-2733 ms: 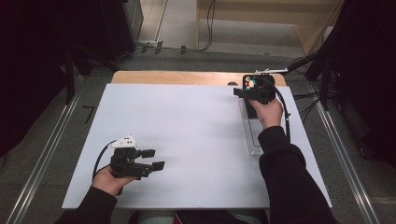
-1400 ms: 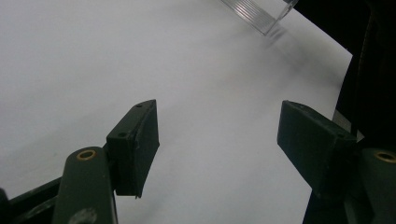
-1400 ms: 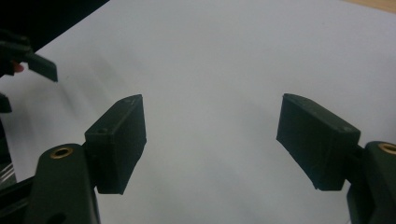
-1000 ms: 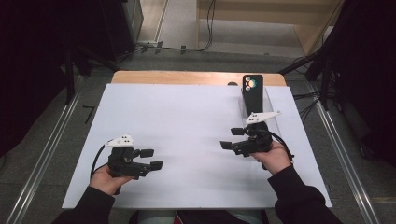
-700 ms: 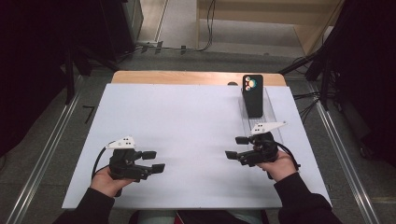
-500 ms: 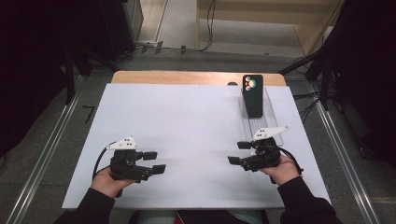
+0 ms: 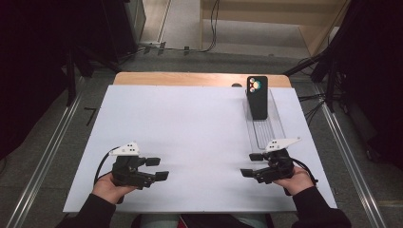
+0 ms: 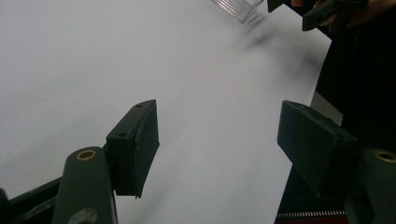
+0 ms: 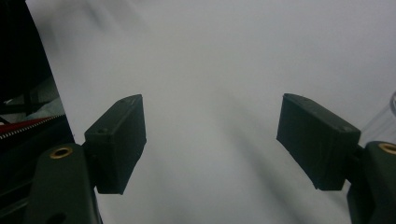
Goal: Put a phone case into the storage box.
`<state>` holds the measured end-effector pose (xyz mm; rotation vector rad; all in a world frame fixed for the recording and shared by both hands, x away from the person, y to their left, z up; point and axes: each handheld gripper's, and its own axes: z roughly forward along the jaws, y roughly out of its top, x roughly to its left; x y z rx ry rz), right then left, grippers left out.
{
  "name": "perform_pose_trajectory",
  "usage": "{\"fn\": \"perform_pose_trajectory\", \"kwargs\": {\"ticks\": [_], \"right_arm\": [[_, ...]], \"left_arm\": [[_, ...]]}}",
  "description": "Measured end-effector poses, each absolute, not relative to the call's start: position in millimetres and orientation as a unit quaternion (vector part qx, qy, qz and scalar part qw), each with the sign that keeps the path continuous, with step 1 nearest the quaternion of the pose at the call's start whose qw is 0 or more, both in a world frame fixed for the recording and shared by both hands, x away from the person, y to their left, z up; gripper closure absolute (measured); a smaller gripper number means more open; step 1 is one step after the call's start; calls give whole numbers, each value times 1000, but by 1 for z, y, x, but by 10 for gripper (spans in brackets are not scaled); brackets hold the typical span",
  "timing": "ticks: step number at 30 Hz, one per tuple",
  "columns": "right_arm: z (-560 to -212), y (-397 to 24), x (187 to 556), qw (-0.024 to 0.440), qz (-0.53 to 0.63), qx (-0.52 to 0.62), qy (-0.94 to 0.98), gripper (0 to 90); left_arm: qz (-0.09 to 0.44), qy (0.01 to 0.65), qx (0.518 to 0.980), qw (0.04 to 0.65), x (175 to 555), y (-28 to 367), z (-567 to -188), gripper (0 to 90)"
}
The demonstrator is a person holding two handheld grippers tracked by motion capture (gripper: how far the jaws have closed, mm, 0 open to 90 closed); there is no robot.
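On the white table point(image 7: 199, 133), both the left gripper point(image 7: 157, 168) and the right gripper point(image 7: 253, 165) rest near the front edge with jaws wide and empty, while the black phone point(image 7: 257, 97) stands upright at the far end of the clear tray point(image 7: 271, 133), far right.
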<state>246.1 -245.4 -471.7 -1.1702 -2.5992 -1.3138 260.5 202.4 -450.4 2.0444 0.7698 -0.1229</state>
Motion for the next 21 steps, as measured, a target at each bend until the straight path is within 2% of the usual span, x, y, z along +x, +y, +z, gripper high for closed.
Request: {"fn": "perform_pose_trajectory", "kwargs": {"ticks": [5,21], "right_arm": [[-475,-250,244,-2,-412,-375,-830,221],[-478,-249,244,-2,-409,-372,-833,221]], "left_arm": [[-64,319,825,463,262,204,-453,301],[-63,318,828,459,263,204,-453,301]]}}
